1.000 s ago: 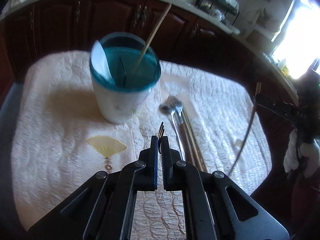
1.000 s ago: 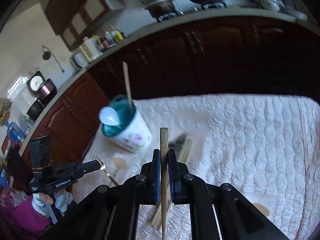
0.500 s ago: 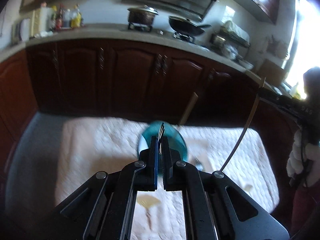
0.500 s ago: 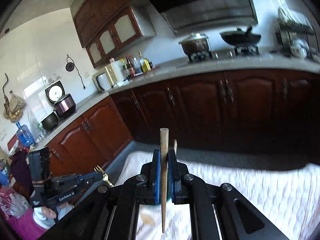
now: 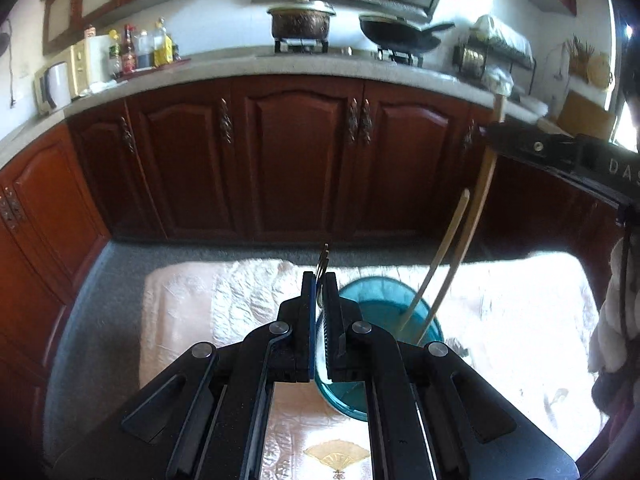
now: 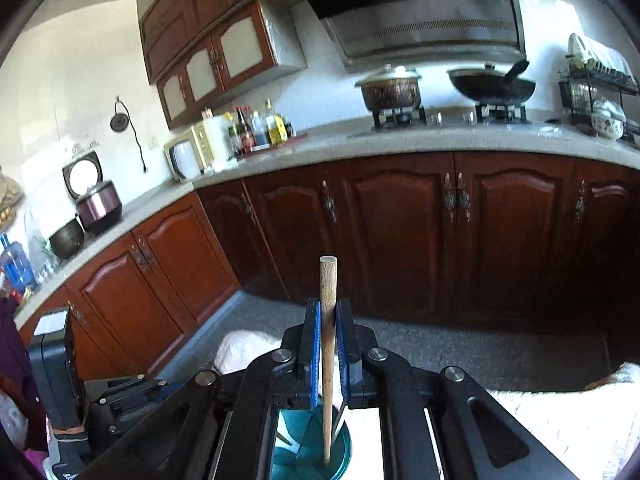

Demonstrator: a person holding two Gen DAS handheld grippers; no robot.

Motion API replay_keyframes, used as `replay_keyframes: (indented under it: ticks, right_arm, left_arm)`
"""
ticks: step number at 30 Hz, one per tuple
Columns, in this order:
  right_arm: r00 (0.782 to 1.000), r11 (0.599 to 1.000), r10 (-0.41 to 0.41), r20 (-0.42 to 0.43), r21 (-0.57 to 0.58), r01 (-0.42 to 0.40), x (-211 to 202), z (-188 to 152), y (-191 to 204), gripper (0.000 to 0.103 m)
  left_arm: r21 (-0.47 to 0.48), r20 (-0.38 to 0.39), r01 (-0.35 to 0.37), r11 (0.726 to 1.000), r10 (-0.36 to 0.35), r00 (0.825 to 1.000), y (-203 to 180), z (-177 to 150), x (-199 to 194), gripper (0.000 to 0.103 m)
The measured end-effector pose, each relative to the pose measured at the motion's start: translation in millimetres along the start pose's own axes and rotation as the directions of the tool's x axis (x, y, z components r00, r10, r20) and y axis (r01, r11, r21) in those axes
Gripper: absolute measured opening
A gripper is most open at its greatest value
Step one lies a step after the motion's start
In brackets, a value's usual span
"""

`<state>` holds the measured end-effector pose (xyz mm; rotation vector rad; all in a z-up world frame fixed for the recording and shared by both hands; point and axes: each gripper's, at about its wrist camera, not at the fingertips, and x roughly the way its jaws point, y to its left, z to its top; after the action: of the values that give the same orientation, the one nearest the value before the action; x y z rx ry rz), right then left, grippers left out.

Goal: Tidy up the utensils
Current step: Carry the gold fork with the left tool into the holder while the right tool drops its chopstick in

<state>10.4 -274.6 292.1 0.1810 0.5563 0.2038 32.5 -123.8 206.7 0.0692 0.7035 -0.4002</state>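
My left gripper is shut on a metal fork, tines sticking up past the fingertips, right over the teal-rimmed utensil cup. My right gripper is shut on a wooden chopstick held upright, its lower end inside the cup. In the left wrist view that chopstick runs down from the right gripper into the cup beside another chopstick leaning there.
The cup stands on a white quilted cloth over a grey table. Dark wooden cabinets and a counter with pot, wok and bottles lie behind. The left gripper body shows low left in the right wrist view.
Both grippers have lifted and tilted upward and moved over the cup. The chopstick's tip has gone down into the cup. The fork has moved from above the cloth to above the cup.
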Motion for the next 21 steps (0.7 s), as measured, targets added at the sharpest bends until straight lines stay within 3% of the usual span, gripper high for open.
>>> replay_keyframes:
  ticks: [7,15,19,21]
  right_arm:
    - [0.992,0.998,0.044,-0.116,0.042,-0.039,18,-40,-12,0.007]
    - [0.99,0.995,0.054,-0.134,0.092,-0.042,21,-48,-28,0.007]
    - [0.989,0.988,0.068,-0.134,0.148,-0.048,16,-49,-38,0.029]
    - [0.988,0.987,0.067,-0.136,0.155,-0.045,12,-50,-40,0.029]
  left_arm:
    - [0.014,-0.046,0.003,1.0,-0.002,0.999,-12,-15,23,0.002]
    - [0.027,-0.09,-0.008,1.0,0.01,0.996,-20,-28,40,0.002]
    - [-0.01,-0.115,0.002,1.0,-0.003,0.993,-17,-29,45,0.002]
    - [-0.015,-0.119,0.007,1.0,-0.009,0.993,-16,-30,45,0.002]
